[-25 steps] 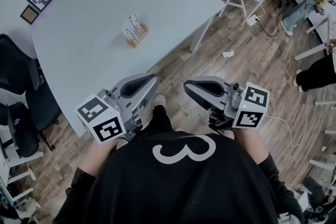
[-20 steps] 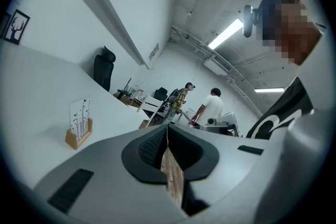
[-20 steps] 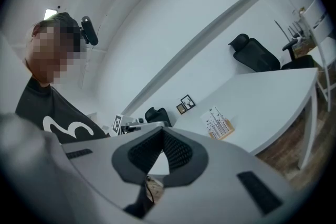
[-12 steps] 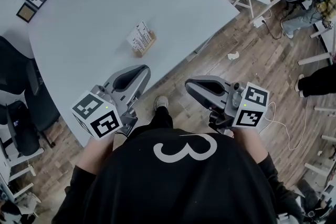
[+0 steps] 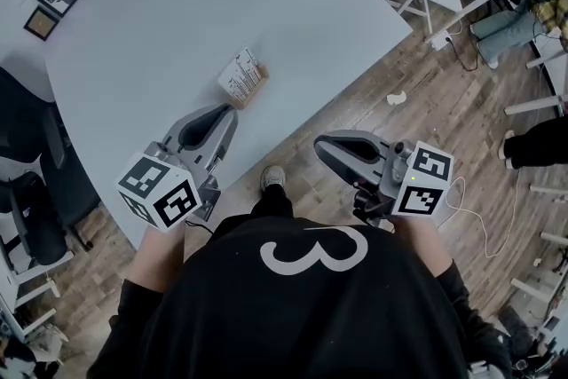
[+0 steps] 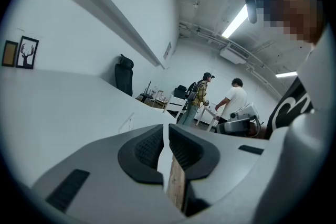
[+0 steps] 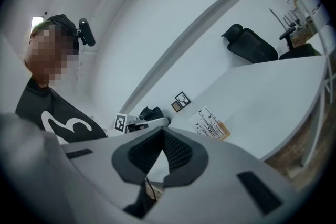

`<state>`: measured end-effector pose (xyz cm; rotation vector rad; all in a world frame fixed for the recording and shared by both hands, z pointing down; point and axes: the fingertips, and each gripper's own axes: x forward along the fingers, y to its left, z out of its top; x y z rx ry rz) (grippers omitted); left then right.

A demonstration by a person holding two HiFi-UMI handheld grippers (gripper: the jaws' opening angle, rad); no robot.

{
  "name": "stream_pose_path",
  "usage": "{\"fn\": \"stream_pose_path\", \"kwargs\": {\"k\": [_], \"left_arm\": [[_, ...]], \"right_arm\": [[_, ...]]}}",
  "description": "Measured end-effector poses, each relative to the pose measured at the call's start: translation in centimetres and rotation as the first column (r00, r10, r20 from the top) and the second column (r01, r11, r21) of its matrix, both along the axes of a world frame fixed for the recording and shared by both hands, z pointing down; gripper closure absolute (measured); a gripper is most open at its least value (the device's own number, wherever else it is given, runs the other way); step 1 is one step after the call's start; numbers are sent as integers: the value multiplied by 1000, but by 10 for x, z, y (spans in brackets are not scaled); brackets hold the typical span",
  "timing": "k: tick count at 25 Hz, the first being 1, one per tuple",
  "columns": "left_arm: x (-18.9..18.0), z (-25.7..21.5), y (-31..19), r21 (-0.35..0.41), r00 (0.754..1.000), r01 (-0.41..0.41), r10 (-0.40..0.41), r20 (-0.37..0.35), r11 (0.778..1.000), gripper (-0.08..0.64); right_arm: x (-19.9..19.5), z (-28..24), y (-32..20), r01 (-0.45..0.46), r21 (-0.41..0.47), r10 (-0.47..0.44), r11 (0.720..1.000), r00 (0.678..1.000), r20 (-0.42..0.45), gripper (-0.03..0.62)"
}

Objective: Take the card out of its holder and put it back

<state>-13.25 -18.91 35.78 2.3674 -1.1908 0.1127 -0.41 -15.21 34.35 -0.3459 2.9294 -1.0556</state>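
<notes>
White card (image 5: 240,74), print unreadable | shirt (image 5: 266,324): 3 | left fingers (image 6: 143,150) edging open, empty | right fingers (image 7: 140,157) closed, empty

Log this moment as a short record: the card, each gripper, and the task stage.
card: upright in its wooden holder on the white table, untouched
left gripper: by the table's near edge, short of the holder; jaws a slit apart, just been opening, nothing between
right gripper: over the wooden floor, jaws together, empty
task stage: approach; card not yet taken out
</notes>
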Motion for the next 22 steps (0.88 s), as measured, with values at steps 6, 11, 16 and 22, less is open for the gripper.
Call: {"fn": "stream_pose_path", "kwargs": {"k": [6,11,16,22], "left_arm": [[-14,22,-12,-38,999,18,-16,46,999,462],[-32,44,-30,-80,995,49,-42,92,996,440],[-41,61,-45,-99,990,52,-38,135,994,437],[-37,72,-60,-113,994,23,-11,106,993,437]], "right_arm": [[-4,5,-6,1,-8,-1,1000,1000,-11,586],[-8,8,-16,4,-14,-4,1000,1000,-25,586],[-16,8,-26,6,-21,-6,1000,1000,-31,586],[-22,12,-35,1,-32,-2,999,999,-43,586]]}}
